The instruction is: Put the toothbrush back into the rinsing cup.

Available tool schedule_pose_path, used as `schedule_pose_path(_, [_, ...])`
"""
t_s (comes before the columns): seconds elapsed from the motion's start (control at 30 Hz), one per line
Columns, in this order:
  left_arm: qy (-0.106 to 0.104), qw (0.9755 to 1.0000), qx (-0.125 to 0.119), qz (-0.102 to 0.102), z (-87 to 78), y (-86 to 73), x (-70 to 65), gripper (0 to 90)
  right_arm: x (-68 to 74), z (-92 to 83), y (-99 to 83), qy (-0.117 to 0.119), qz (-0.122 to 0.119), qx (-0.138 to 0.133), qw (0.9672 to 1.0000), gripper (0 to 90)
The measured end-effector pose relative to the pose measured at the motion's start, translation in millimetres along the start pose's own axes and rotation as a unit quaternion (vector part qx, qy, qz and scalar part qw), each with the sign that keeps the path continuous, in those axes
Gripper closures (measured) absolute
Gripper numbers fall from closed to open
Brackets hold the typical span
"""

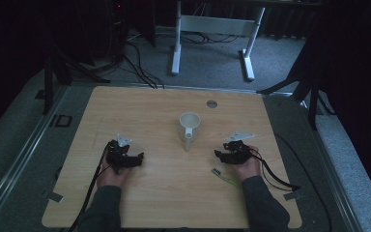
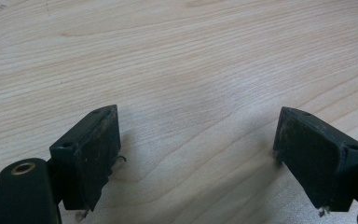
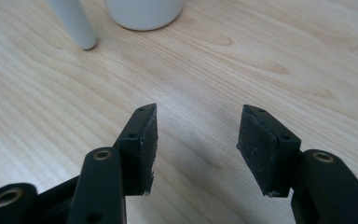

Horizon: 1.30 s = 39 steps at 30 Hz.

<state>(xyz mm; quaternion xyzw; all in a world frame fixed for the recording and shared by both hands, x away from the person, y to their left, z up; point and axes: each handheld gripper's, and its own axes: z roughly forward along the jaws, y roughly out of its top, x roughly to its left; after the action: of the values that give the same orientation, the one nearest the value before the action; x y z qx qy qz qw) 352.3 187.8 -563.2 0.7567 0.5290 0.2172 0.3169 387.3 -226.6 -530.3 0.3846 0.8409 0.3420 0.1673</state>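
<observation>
With both grippers wide open and empty, the right gripper (image 1: 221, 154), near the white cup (image 1: 189, 124), should approach its handle (image 1: 187, 140) squarely.

from above our side we look forward and down over the whole worktop (image 1: 140, 203). each riding camera sits close over the wood, looking along its own jaws. the white jug (image 1: 189, 126) appears both from above and in the right gripper view (image 3: 144, 11).
</observation>
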Motion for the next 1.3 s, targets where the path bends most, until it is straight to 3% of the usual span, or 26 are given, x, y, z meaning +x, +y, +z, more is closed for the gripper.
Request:
schedule_pose_path(0.13, [0.000,1.0000,0.000,0.000,0.0,0.0,-0.1,15.1,3.1,-11.4,1.5,-0.012,-0.022,0.003,0.9997,47.6])
schedule_pose_path(0.5, [0.000,1.0000,0.000,0.000,-0.1,-0.1,-0.1,15.1,0.5,-29.9,0.9,-0.019,-0.026,0.004,0.9995,45.4])
schedule_pose_path(0.87, [0.000,1.0000,0.000,-0.001,-0.1,-0.1,-0.1,15.1,4.8,-39.7,2.9,-0.001,-0.037,0.028,0.9989,46.0])
schedule_pose_path(1.3, [0.000,1.0000,-0.001,-0.001,0.0,-0.1,-0.2,15.1,9.3,-54.4,5.7,0.013,-0.049,0.026,0.9984,48.8])
